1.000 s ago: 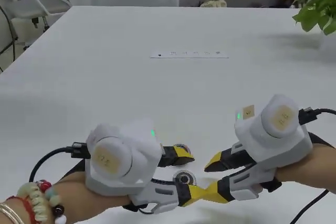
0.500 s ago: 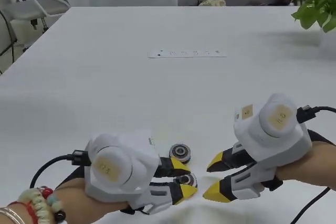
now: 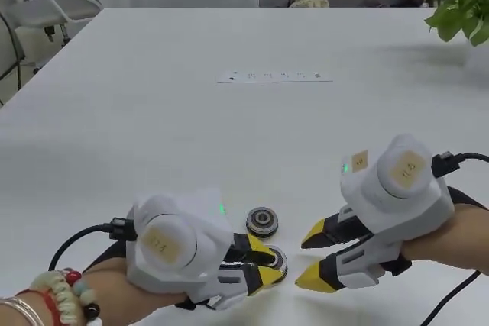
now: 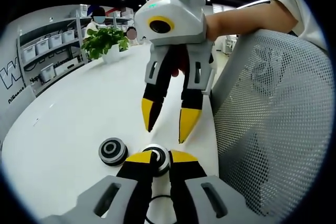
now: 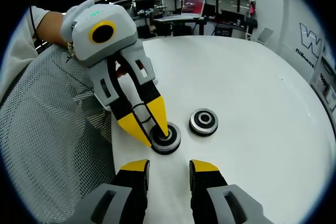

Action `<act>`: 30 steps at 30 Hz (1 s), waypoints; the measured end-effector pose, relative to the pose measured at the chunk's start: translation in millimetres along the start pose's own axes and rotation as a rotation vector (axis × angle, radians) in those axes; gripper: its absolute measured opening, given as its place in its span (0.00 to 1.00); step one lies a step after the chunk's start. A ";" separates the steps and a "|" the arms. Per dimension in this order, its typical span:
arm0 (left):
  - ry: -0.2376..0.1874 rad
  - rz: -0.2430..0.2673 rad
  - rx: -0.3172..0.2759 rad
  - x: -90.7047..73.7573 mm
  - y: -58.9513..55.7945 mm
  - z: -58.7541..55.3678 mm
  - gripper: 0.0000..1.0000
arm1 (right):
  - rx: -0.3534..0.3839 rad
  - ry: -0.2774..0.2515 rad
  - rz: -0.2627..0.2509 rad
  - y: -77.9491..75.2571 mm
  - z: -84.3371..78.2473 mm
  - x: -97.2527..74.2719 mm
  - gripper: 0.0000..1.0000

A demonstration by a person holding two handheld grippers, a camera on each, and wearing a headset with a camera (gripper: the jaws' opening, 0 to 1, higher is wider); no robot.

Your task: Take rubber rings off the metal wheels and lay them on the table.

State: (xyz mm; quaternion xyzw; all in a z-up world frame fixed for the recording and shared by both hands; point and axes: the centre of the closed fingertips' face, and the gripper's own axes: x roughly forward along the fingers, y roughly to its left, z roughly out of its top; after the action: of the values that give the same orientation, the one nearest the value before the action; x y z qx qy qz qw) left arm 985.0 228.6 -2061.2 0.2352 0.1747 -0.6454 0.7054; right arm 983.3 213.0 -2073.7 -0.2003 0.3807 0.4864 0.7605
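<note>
Gripping the near small metal wheel with its black rubber ring (image 3: 273, 257), the left gripper (image 3: 263, 261) had its jaws clenched on it, low on the white surface (image 3: 229, 135). The right gripper (image 3: 309, 259) hung just beside, jaws spread and empty. A second ringed metal wheel (image 3: 262, 221) lay near. Next move probably needed the right jaws to pinch the ring's edge.

You are working on a smooth, matt desk (image 3: 153, 127). Your left tongs (image 3: 269, 263) and right tongs (image 3: 303, 263) are showing smooth plastic shells; the near wheel (image 5: 170, 141) and far wheel (image 3: 262, 221) are gleaming metal inside dull rubber.
</note>
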 end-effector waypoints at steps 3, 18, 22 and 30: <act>-0.002 0.001 -0.002 0.5 0.6 0.3 0.06 | 0.000 0.001 0.001 0.3 -0.4 0.2 0.28; -0.009 -0.006 -0.024 0.1 0.8 0.5 0.05 | -0.004 -0.009 0.001 0.8 1.5 -0.1 0.27; -0.010 0.001 -0.035 -0.4 2.9 0.7 0.02 | -0.003 -0.005 0.004 1.3 0.7 0.6 0.26; -0.031 0.030 -0.063 -2.2 11.7 4.0 0.05 | -0.001 -0.010 0.005 1.8 1.3 1.8 0.26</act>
State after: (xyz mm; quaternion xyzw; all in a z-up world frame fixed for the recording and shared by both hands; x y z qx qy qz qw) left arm 996.1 228.9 -2055.3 0.2055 0.1804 -0.6325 0.7247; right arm 982.7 215.7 -2074.2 -0.1973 0.3773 0.4893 0.7612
